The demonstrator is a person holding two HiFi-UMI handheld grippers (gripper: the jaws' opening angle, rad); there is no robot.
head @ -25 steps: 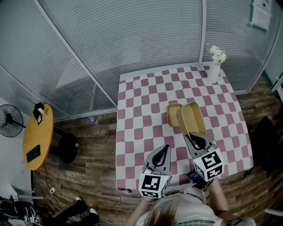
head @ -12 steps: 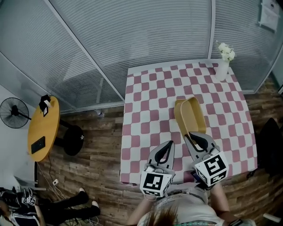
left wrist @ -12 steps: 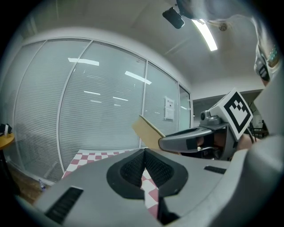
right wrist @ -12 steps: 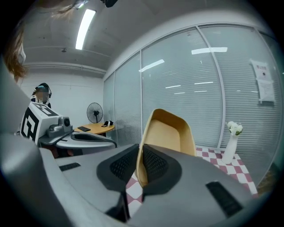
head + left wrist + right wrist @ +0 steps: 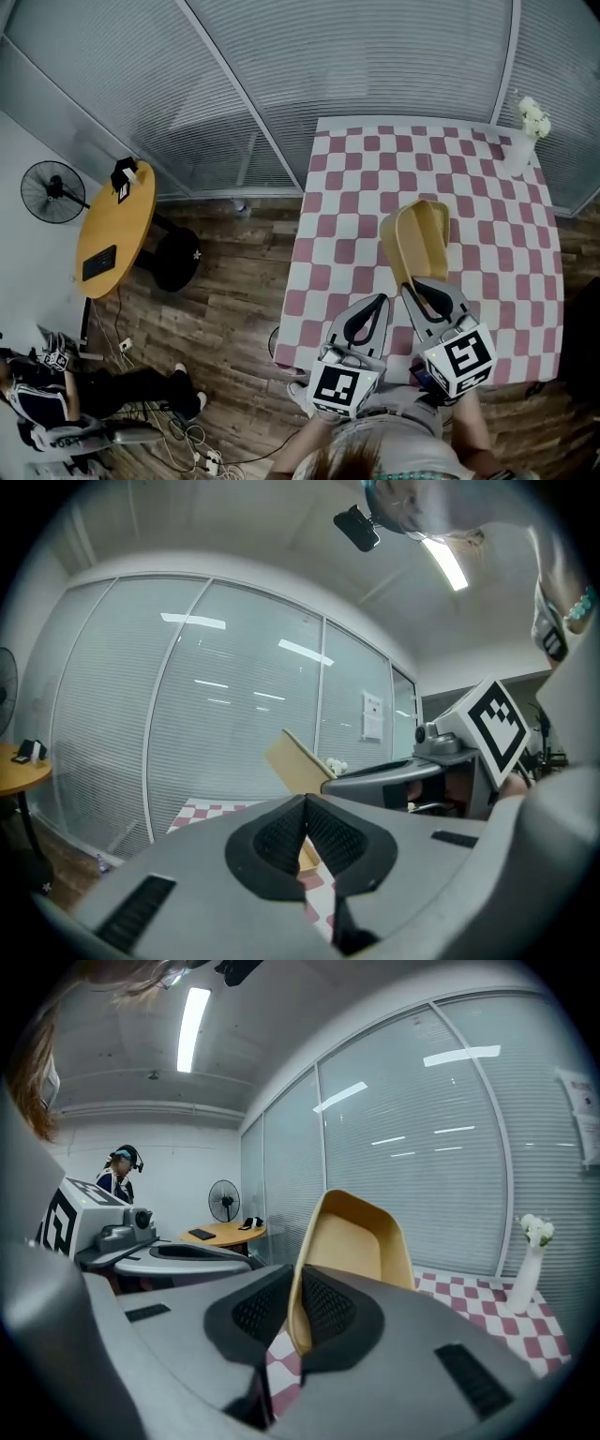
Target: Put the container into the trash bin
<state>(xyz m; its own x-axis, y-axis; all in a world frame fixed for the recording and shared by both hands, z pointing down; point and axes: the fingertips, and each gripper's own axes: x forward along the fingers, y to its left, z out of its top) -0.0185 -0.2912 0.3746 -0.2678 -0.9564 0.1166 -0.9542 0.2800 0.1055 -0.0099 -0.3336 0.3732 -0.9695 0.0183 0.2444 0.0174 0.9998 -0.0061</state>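
The tan open-lidded container (image 5: 417,239) hangs tilted above the checkered table (image 5: 347,216), and my right gripper (image 5: 419,292) is shut on its near rim. The right gripper view has that rim pinched between the dark pads of my right gripper (image 5: 293,1312), with the container (image 5: 361,1241) rising beyond them. To its left, my left gripper (image 5: 380,300) is shut with nothing in it, over the table's near edge. In the left gripper view the pads of my left gripper (image 5: 305,841) meet, and a corner of the container (image 5: 295,761) shows behind them. No trash bin is in view.
A white vase with flowers (image 5: 520,141) stands at the table's far right corner. Left of the table are wood floor, a round yellow side table (image 5: 112,239), a black stool (image 5: 178,265) and a fan (image 5: 52,192). A person (image 5: 56,394) sits at lower left. Blinds close off the back.
The container has come up off the table in my right gripper. Both grippers have shifted and the head view has swung left, showing more floor and the side table.
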